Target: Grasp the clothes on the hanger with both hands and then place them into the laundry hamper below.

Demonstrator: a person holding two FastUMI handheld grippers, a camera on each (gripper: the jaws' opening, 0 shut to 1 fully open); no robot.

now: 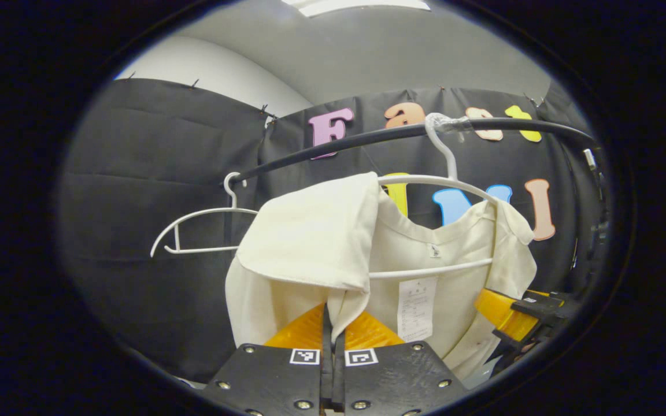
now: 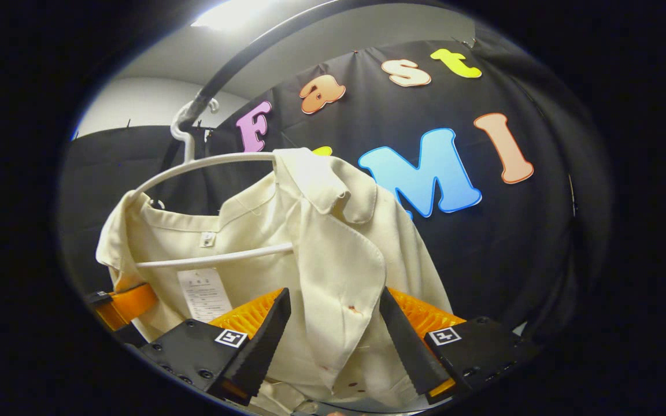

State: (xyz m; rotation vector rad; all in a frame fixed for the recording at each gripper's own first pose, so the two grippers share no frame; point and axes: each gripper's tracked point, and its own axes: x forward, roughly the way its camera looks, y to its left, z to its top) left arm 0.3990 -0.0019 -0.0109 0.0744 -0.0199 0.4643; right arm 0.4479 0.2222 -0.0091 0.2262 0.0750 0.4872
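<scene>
left gripper clamped on cream cotton shirt | right gripper spread around it — unclosed | shirt on white wire hanger — hamper drop pending

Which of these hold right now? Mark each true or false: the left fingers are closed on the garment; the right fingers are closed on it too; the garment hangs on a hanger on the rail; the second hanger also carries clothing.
1. The left gripper is shut on the cream garment: true.
2. The right gripper is shut on it: false, its fingers stand open around a fold.
3. The garment hangs on a white hanger on the rail: true.
4. The second hanger carries clothing: false, it is bare.
</scene>
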